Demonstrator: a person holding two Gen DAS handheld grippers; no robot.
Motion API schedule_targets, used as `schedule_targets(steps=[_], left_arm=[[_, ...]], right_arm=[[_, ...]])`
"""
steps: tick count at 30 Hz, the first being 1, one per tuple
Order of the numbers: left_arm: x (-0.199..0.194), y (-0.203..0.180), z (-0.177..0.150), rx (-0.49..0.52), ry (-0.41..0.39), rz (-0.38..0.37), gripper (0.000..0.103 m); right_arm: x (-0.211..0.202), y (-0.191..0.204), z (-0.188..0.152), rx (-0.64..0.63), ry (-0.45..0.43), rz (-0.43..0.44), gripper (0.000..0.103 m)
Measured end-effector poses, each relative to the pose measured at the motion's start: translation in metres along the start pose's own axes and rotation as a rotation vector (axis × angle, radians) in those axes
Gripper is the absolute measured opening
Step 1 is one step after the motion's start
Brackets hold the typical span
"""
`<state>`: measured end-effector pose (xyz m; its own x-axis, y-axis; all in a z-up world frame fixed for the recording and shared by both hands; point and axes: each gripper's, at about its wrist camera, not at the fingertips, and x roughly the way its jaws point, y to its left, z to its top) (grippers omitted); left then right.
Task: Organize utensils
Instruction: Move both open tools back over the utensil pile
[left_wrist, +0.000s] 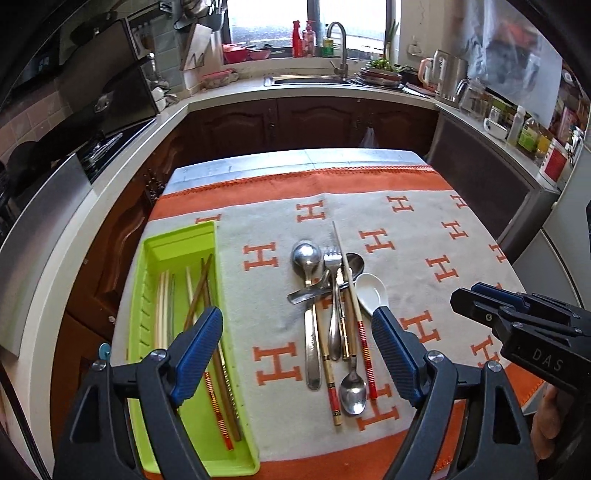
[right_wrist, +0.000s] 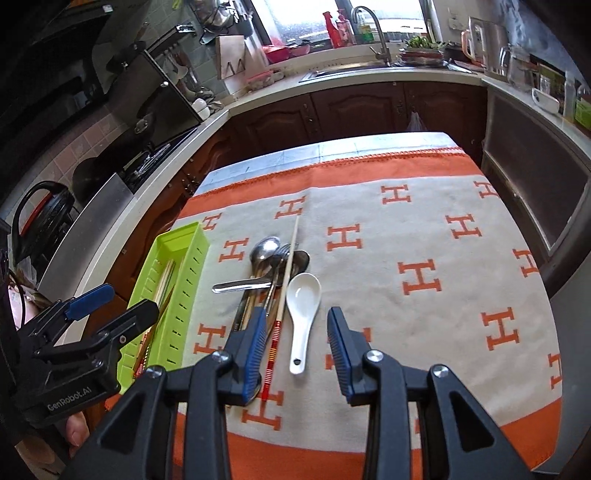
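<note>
A lime green tray (left_wrist: 147, 258) (right_wrist: 192, 266) lies at the left of the table and holds several chopsticks (left_wrist: 207, 332). A pile of utensils lies mid-table: metal spoons (left_wrist: 306, 258) (right_wrist: 264, 249), a fork (left_wrist: 334, 258), a red-ended chopstick (left_wrist: 354, 306) (right_wrist: 284, 295) and a white ceramic spoon (left_wrist: 371, 291) (right_wrist: 303, 299). My left gripper (left_wrist: 297, 343) is open and empty, above the near end of the pile. My right gripper (right_wrist: 297, 354) is open and empty, over the white spoon's handle. It also shows in the left wrist view (left_wrist: 476, 299).
The table wears an orange and cream cloth (left_wrist: 424, 240) with H marks. Kitchen counters with a sink (left_wrist: 306, 79), a stove (left_wrist: 103, 147) and bottles (left_wrist: 528, 136) ring the table. Dark cabinets stand behind it.
</note>
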<state>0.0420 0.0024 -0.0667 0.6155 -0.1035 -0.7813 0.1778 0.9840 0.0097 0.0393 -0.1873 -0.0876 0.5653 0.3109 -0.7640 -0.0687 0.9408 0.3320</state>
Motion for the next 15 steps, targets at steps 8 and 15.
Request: schedule_targets(steps=[8, 15], left_arm=[[0.064, -0.018, -0.001, 0.011, 0.11, -0.113, 0.081], [0.091, -0.009, -0.012, -0.036, 0.159, -0.134, 0.077]], right_arm=[[0.036, -0.033, -0.007, 0.082, 0.093, 0.045, 0.034], [0.083, -0.031, -0.001, 0.048, 0.158, 0.054, 0.034]])
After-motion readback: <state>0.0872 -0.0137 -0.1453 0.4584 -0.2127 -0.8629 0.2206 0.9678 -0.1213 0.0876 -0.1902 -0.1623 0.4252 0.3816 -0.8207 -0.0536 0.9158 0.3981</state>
